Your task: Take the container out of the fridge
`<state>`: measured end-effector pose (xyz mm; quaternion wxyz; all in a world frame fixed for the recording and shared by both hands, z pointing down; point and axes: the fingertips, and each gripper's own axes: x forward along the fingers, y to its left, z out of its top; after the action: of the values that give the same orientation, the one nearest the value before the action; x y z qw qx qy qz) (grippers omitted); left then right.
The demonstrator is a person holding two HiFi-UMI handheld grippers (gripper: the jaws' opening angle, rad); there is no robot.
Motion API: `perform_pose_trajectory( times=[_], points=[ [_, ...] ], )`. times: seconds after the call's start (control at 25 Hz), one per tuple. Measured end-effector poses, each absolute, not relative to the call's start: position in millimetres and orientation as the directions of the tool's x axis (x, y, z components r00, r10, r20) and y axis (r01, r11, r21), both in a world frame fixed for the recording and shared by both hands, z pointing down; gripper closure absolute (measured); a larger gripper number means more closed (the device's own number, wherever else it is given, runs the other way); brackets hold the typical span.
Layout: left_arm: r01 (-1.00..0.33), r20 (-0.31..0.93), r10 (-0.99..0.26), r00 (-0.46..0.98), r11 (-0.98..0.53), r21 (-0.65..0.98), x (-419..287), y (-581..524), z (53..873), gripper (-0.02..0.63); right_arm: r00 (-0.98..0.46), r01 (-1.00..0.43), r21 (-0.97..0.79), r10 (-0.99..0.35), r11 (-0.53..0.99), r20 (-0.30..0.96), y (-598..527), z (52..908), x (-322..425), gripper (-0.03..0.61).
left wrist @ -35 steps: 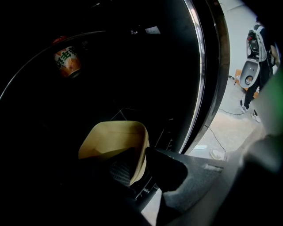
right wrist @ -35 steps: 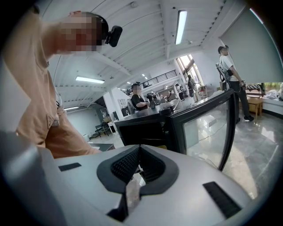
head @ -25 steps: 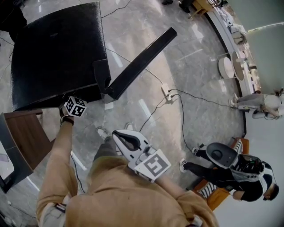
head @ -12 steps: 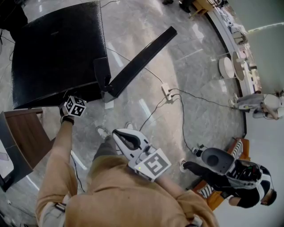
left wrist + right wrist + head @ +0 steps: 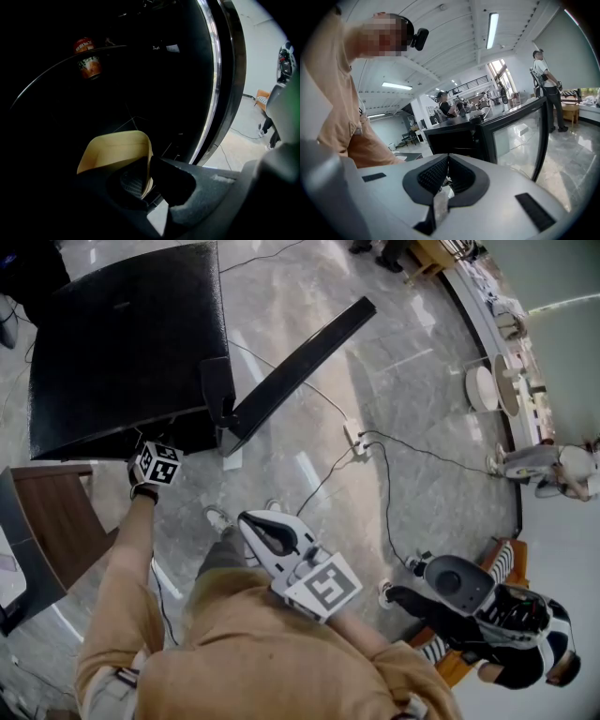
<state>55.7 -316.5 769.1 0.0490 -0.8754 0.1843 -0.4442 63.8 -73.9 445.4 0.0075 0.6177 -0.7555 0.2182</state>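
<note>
The container (image 5: pixel 115 150), a tan open tub, sits inside the dark fridge (image 5: pixel 122 343), low in the left gripper view, with its mouth turned up and toward the camera. What shows of it runs wider from side to side than from front to back. Its near rim and base are covered by the gripper's body, so its true long axis cannot be told, nor whether it rests on a shelf. The left gripper (image 5: pixel 149 165) is clenched on the tub's right wall, one ribbed pad (image 5: pixel 129 180) inside the mouth and the other jaw outside. A red-topped can (image 5: pixel 86 47) stands far up at the left by a curved shelf edge, its label too small to read. The head view shows none of that. It shows only the fridge's black top, the open door (image 5: pixel 300 362) swung out over the grey floor, and the left gripper's marker cube (image 5: pixel 157 463) at the cabinet's front edge, with the jaws hidden beneath. The right gripper (image 5: pixel 251 524) hangs in front of the person's tan clothing, well apart from the fridge. Its own view shows its jaws pressed together on nothing. A seated person (image 5: pixel 487 610) is at the head view's lower right.
</note>
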Motion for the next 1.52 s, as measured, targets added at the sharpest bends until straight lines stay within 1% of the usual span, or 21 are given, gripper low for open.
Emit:
perform_pose_trajectory(
  times=[0.48,1.0,1.52],
  points=[
    [-0.378,0.746,-0.39,0.54,-0.904,-0.199,44.6,-305.2,747.5,0.589,-0.288,-0.925,-0.322,-0.923,0.2,0.255,-61.5,433.5,57.6,0.578],
    [-0.51,0.714,-0.435,0.548,-0.851,-0.126,22.0,-282.9,721.5,0.589,-0.376,-0.899,-0.317,-0.903,0.301,0.208,-46.6,422.3,48.2,0.578],
    [-0.614,0.689,-0.466,0.555,-0.788,-0.037,15.5,-257.0,687.7,0.589,-0.435,-0.871,-0.323,-0.886,0.369,0.16,-33.4,412.1,57.6,0.578]
  ],
)
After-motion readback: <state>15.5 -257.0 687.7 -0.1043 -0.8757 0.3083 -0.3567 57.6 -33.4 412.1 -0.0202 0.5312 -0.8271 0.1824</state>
